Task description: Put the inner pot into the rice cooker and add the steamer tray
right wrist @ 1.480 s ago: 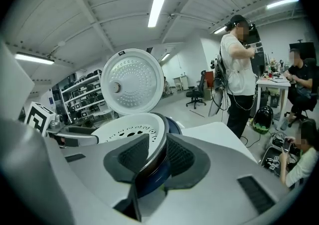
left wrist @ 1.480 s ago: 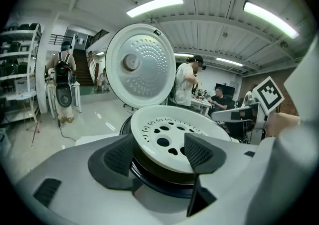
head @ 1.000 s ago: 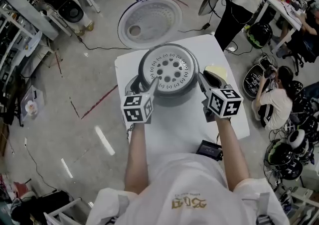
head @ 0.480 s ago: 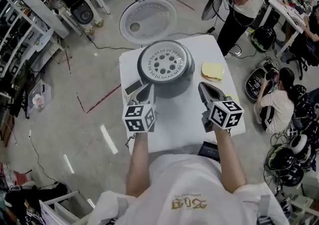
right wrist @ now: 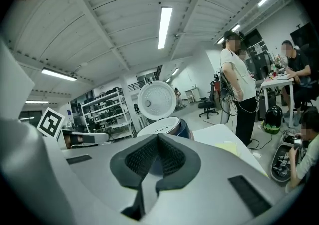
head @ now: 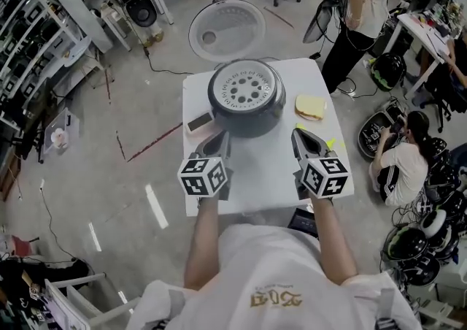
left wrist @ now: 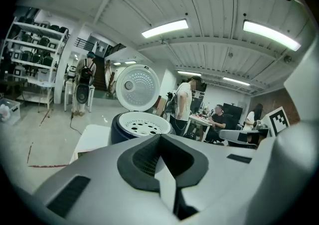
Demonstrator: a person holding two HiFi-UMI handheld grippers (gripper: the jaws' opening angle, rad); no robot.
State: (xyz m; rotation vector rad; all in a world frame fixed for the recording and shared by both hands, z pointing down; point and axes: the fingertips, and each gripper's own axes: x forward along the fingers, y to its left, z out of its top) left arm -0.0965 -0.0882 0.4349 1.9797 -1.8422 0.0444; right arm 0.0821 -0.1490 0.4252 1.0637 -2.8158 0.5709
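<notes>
The dark rice cooker [head: 248, 118] stands at the far middle of the white table [head: 271, 175], its round lid [head: 227, 29] swung open behind it. A white perforated steamer tray [head: 244, 87] sits in its top. Both grippers hover over the table's near half, apart from the cooker. My left gripper [head: 217, 143] is shut and empty; its jaws have just closed on nothing. My right gripper [head: 302, 139] is shut and empty too. In the left gripper view the cooker [left wrist: 122, 128] and tray [left wrist: 142, 123] lie ahead of the shut jaws. The right gripper view shows the cooker [right wrist: 180, 128] beyond its shut jaws.
A yellow pad [head: 310, 107] lies right of the cooker, a small flat card [head: 198, 123] left of it. A black device [head: 302, 220] sits at the table's near edge. People stand [head: 363, 0] and sit [head: 408, 153] to the right, among cables and shelving.
Both grippers have drawn back from the cooker toward the person. The left gripper's jaws, open beside the tray before, are now shut; the right's have closed as well.
</notes>
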